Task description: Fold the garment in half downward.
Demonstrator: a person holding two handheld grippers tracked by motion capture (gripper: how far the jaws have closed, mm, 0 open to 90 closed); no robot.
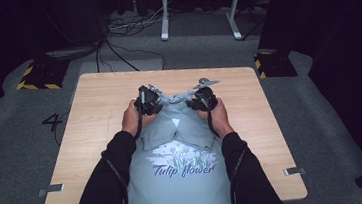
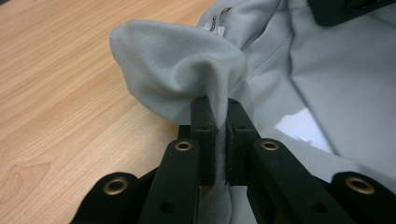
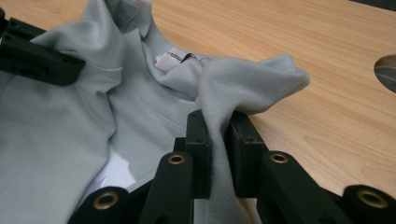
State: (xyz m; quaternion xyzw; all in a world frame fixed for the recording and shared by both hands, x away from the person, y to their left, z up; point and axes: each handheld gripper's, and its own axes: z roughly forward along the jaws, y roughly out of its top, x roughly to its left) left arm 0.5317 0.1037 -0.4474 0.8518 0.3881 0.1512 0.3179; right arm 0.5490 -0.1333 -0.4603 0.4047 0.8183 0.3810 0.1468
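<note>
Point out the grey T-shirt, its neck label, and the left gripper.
grey T-shirt (image 1: pixel 177 192), high view, on the body below the print.
neck label (image 3: pixel 169 59), right gripper view, on the white tag.
left gripper (image 2: pixel 219 114), left gripper view, between its fingertips.

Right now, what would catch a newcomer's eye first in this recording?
A grey T-shirt printed "Tulip flower" lies on the wooden table, its top folded back toward the person. The left gripper and right gripper each pinch a bunch of its fabric, side by side at the far fold.
</note>
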